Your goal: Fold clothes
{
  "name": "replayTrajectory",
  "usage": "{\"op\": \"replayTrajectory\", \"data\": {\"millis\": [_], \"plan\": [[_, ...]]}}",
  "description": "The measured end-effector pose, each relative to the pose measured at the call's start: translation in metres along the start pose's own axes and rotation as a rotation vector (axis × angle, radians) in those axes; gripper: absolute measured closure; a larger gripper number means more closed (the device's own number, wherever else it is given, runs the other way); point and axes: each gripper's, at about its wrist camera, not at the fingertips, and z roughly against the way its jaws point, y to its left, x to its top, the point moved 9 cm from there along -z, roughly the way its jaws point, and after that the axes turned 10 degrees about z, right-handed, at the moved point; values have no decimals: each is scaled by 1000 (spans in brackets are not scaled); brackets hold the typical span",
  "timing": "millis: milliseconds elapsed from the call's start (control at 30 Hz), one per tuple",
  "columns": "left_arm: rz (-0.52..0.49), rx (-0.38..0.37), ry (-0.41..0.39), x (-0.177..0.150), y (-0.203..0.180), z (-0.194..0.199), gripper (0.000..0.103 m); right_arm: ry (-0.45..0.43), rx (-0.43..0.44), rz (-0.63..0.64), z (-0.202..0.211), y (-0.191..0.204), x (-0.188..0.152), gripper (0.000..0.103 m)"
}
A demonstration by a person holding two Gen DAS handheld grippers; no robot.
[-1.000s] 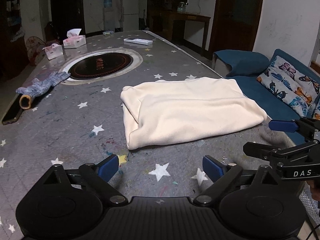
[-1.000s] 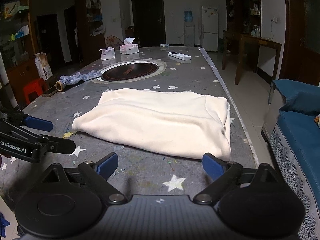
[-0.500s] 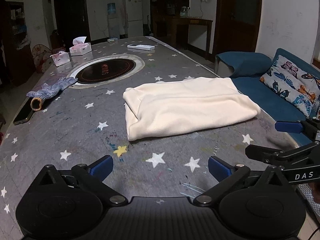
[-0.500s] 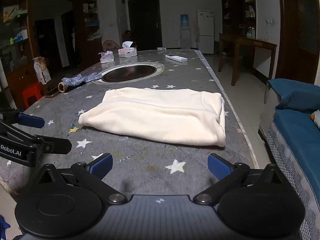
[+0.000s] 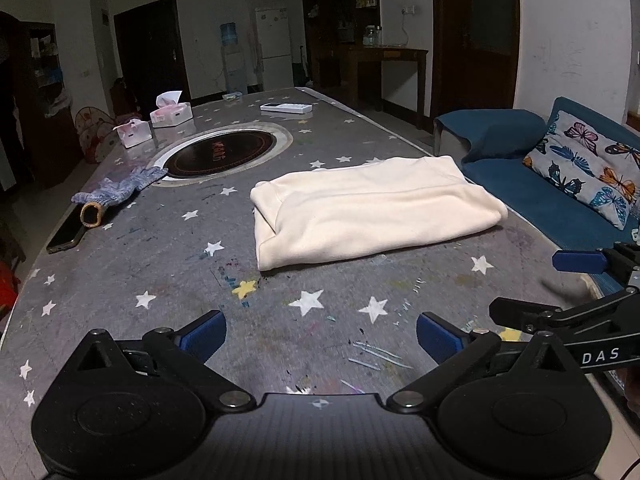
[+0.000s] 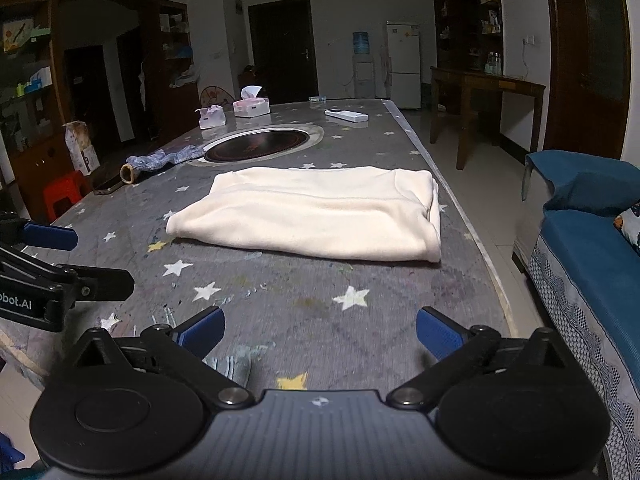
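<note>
Presently, left wrist view: left gripper (image 5: 320,334) jaws spread wide, empty, held off table (image 5: 120,264); cream garment (image 5: 372,212) folded mid-table, probably finished | right wrist view: right gripper (image 6: 318,330) likewise wide, empty, clear of garment's edge.

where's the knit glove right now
The knit glove lies at the table's left side in both views, left of the folded cream garment, its fingers touching the round hotplate's rim, beside a dark phone.
</note>
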Motion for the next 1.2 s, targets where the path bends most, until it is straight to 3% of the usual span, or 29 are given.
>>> {"op": "replayTrajectory", "data": {"millis": [1200], "plan": [[-22,22,38,15,4,-31,0,54,-40,-34,-31,-9,6,0]]}}
